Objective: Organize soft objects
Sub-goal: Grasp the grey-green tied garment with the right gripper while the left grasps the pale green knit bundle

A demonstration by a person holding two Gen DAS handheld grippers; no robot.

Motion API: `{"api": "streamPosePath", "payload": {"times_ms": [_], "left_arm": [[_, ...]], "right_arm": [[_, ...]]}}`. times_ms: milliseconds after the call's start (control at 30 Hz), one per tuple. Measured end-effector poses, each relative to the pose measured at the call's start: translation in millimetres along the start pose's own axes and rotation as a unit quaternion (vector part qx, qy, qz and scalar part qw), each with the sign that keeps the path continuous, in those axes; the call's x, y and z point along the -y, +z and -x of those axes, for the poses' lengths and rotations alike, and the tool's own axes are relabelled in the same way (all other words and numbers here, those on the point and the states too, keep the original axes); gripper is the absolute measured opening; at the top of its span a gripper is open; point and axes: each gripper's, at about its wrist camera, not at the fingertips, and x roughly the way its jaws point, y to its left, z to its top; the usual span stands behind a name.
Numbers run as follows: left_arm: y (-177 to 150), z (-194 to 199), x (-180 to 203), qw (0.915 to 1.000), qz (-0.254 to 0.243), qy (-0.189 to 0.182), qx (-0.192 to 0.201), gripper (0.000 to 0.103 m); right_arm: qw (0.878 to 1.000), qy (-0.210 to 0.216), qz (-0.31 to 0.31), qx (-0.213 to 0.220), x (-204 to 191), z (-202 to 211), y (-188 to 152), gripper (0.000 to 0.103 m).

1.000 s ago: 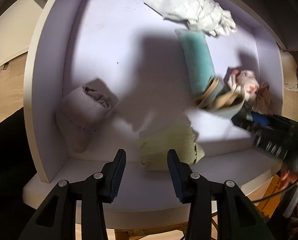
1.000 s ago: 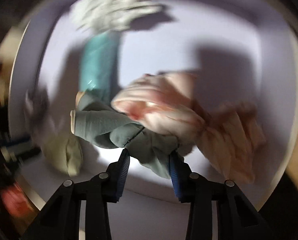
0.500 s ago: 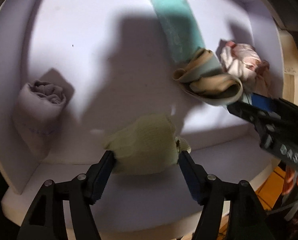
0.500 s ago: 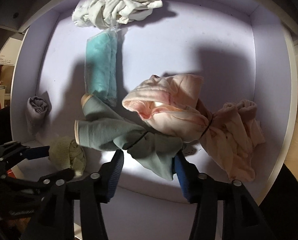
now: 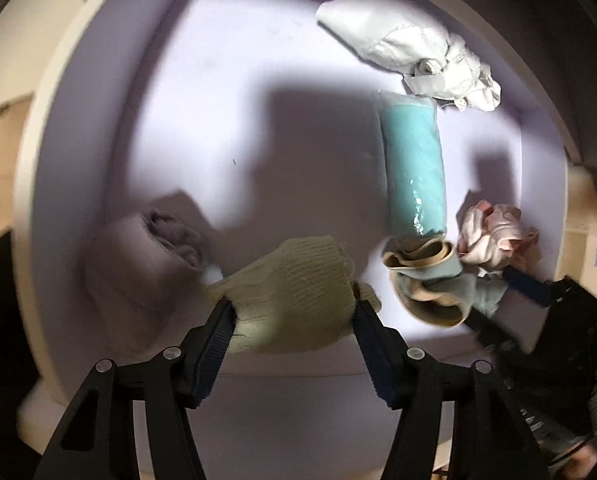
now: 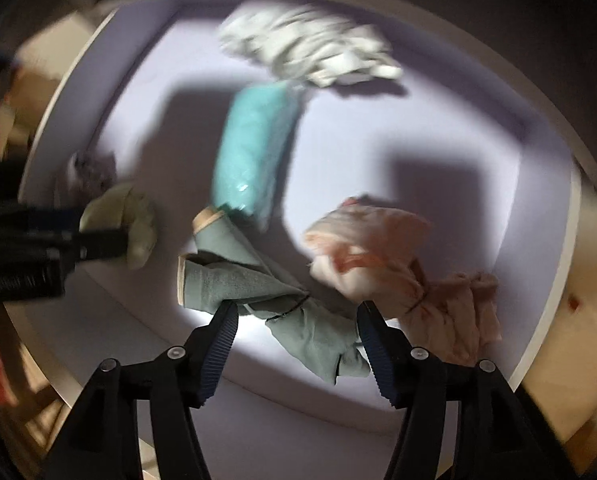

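Inside a white tray [image 5: 98, 128] with raised walls, seen from both wrist views, lit bright at the centre and crossed by dark blocky shadows.

Largest piece, at 1 o'clock in the left wrist view: crumpled white cloth [image 5: 414, 46] against the far wall; blurred at 12 o'clock in the right wrist view [image 6: 310, 50].

Just below it, running toward 3 o'clock: teal rolled towel [image 5: 414, 168], glossy as if wrapped, its near end touching a grey-green garment [image 5: 430, 280] with tan trim. Same towel at 11 o'clock in the right wrist view [image 6: 254, 152].

At 3 o'clock in the right wrist view: bunched pink cloth [image 6: 382, 252], lying against the grey-green garment [image 6: 258, 284]; seen small at 3 o'clock from the left wrist [image 5: 494, 236].

At 9 o'clock in the left wrist view: rolled lilac-grey cloth [image 5: 146, 256] by the left wall, blurred.

Bottom centre of the left wrist view: left tool [image 5: 292, 316], pads pressed against both sides of a pale yellow-green knit bundle [image 5: 294, 300], pinching it above the near tray floor. Same bundle at 9 o'clock from the right wrist [image 6: 126, 220].

Bottom centre of the right wrist view: right tool [image 6: 296, 320], pads spread wide with the grey-green garment between them; firm grip or loose straddle, cannot tell.
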Motion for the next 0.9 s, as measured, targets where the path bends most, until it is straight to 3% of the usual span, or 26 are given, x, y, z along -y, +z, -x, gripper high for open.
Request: {"api": "streamPosePath", "payload": {"times_ms": [233, 333, 500, 667, 900], "left_arm": [[-1, -15, 10, 0.9996, -0.014, 0.013, -0.022, 0.067], [-3, -21, 11, 0.9994, -0.016, 0.011, -0.029, 0.068], [-2, -26, 14, 0.9993, -0.012, 0.010, -0.033, 0.070], [-1, -26, 8, 0.9994, -0.004, 0.005, -0.035, 0.070], [-6, -36, -1, 0.9995, -0.003, 0.000, -0.031, 0.069]], "right_arm": [[0.997, -0.034, 0.063, -0.041, -27, -28, -5, 0.059], [0.996, -0.034, 0.055, -0.055, -29, -38, -6, 0.047], [0.999, 0.004, -0.006, -0.050, -16, -34, -3, 0.041], [0.993, 0.075, -0.089, -0.034, -1, -18, -7, 0.039], [0.990, 0.097, -0.105, -0.006, -10, 21, -14, 0.035]]}}
